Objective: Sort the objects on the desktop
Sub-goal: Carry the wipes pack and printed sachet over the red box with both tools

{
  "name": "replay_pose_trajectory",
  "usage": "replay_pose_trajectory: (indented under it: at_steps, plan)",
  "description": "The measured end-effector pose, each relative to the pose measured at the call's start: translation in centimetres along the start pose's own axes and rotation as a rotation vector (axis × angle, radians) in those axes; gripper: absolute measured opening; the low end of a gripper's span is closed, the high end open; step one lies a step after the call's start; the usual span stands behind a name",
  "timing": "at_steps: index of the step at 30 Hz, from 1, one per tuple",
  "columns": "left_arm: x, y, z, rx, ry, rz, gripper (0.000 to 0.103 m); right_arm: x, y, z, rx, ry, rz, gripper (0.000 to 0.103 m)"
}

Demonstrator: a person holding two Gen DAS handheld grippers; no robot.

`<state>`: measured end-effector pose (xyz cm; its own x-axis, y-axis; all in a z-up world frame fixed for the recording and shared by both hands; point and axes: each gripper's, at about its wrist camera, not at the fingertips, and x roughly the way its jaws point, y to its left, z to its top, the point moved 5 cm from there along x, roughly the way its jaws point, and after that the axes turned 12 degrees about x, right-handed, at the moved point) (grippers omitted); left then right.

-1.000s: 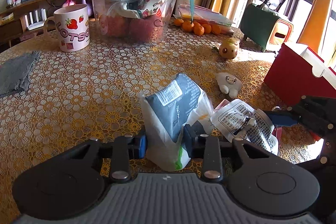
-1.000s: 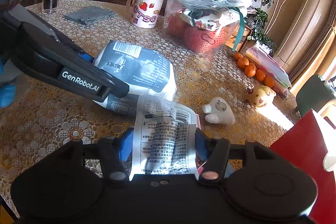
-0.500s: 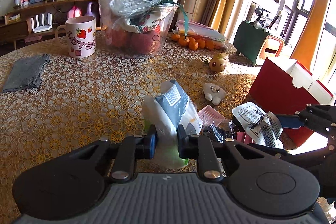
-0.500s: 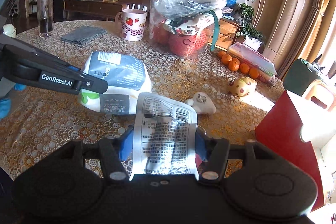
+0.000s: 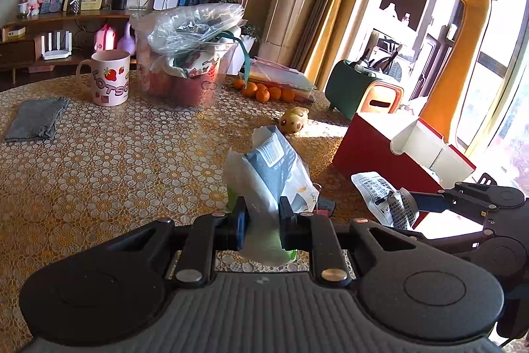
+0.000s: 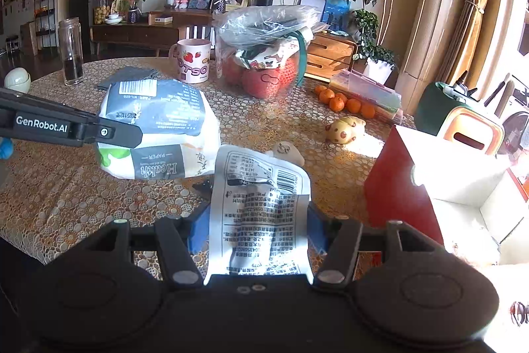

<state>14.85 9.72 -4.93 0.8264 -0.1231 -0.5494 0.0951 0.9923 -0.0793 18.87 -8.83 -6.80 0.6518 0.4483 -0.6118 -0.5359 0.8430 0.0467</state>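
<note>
Above the patterned table (image 5: 99,161), the left hand-held gripper (image 5: 263,222) had pinched tight on a pack of tissues (image 5: 269,174), now lifted clear, where a second earlier its jaws were still closing around the pack resting on the cloth. The right hand-held gripper (image 6: 258,229) held a printed snack packet (image 6: 261,207) between half-open jaws, likewise raised. A red box (image 5: 373,151), open-topped, stood at about two o'clock from the pack. Both items seemed ready to be carried to it, though where each belonged was unclear.
</note>
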Motion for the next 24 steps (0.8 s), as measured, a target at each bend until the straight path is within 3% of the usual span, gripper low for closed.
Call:
replay_pose_trajectory:
  at_steps: [24]
  plan:
    - [-1.2, -11.5, 1.9, 0.092, -0.030, -0.141, 0.018, -8.1, -8.2, -1.0, 0.121, -0.106, -0.055, 0.059]
